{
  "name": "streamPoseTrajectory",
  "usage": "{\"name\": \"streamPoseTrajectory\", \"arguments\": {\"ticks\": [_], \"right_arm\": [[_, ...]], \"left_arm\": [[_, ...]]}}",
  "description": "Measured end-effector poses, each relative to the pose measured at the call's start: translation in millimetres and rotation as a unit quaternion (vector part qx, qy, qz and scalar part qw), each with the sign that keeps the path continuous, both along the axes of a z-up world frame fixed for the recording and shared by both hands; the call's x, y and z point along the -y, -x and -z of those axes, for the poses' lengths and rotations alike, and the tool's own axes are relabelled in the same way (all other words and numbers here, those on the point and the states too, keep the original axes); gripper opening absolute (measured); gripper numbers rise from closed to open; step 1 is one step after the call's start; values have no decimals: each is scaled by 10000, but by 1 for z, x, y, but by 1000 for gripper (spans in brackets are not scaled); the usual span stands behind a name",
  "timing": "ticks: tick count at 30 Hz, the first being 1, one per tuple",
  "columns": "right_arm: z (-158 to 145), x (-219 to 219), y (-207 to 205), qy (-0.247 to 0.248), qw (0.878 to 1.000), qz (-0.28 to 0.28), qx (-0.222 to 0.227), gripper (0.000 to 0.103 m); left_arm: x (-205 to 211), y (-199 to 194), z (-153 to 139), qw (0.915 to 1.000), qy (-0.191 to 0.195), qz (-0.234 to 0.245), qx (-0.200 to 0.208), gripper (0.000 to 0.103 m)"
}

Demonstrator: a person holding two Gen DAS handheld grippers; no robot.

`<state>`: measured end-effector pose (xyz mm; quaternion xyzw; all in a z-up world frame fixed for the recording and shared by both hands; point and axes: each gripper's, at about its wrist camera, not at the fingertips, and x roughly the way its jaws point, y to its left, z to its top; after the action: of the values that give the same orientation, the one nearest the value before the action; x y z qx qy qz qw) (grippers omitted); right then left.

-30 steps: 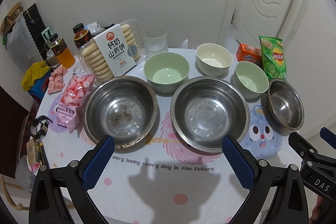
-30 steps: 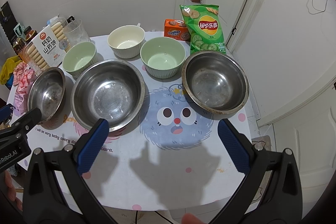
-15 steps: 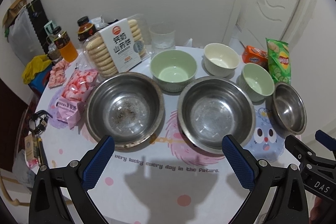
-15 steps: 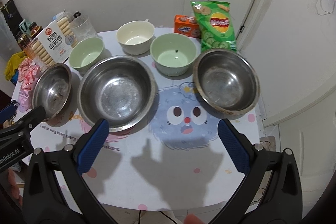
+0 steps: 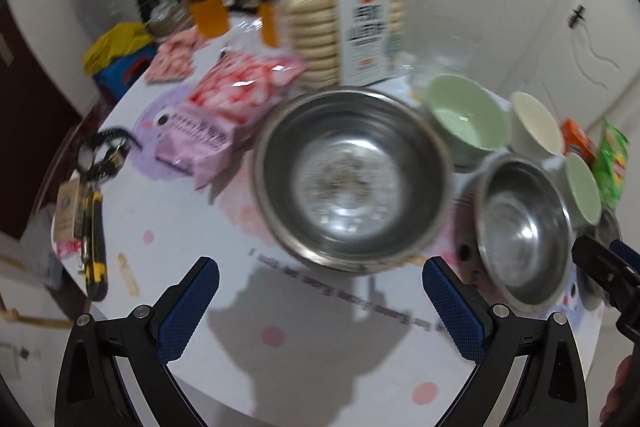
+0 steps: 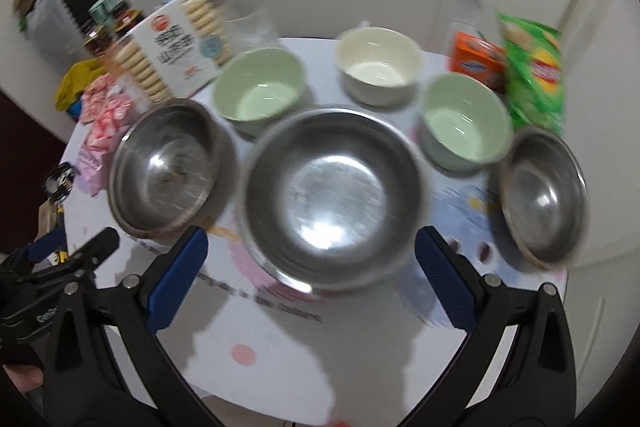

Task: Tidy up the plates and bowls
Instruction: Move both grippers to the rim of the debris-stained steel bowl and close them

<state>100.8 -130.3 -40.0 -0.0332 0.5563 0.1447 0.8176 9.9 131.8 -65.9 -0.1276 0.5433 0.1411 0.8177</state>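
Bowls sat unstacked on the round table (image 6: 280, 343): three steel, two green, one cream, none nested. In the right wrist view the middle steel bowl (image 6: 334, 199) lay dead ahead of the right gripper (image 6: 308, 271), its near rim roughly between the two fingertips but apparently not touched. Left steel bowl (image 6: 170, 167) sat just beside it, right steel bowl (image 6: 544, 195) apart near the table edge. Behind them: green bowl (image 6: 260, 91), cream bowl (image 6: 378, 65), second green bowl (image 6: 464, 121). In the left wrist view the left gripper (image 5: 320, 295) faced the speckled steel bowl (image 5: 352, 179), near rim just beyond the tips, no contact. Both tongs were spread wide and held nothing. Frames were motion-blurred, so fine contact was hard to confirm. Handling guess: steel bowls light, stiff, slick and thin-rimmed, so pinch the rim wall with one finger inside and one outside; likely to slide or ring if nudged. Green and cream bowls looked ceramic, heavier and chippable, thicker rim, grip the same way but set down gently. Clutter behind: biscuit pack (image 6: 176, 51), pink candy bag (image 5: 228, 111), chips bag (image 6: 534, 71), orange box (image 6: 478, 61), drink bottles (image 5: 206, 3).
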Motion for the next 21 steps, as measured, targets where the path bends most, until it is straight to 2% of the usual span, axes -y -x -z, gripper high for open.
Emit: {"name": "streamPoseTrajectory", "arguments": {"ticks": [5, 7, 12, 14, 16, 20, 21], "right_arm": [[17, -44, -20, 49, 9984, -554, -53, 102], [24, -59, -27, 5, 9969, -761, -188, 95], [45, -95, -44, 78, 9929, -1075, -493, 88], [52, -105, -48, 80, 9910, -1171, -637, 81], [60, -114, -52, 89, 9891, -1231, -797, 76], [74, -125, -59, 273, 9882, -1228, -872, 72], [78, -127, -61, 265, 9877, -1213, -953, 66]], "left_arm": [[-28, -8, 17, 9996, 173, -196, -108, 97], [-35, -12, 24, 9993, 237, -232, -175, 95], [-51, -25, 46, 9978, 474, -255, -382, 86], [-57, -29, 54, 9967, 609, -241, -473, 80], [-62, -33, 61, 9960, 687, -224, -524, 74], [-69, -41, 70, 9952, 767, -236, -567, 68], [-70, -44, 72, 9950, 786, -220, -570, 65]]}}
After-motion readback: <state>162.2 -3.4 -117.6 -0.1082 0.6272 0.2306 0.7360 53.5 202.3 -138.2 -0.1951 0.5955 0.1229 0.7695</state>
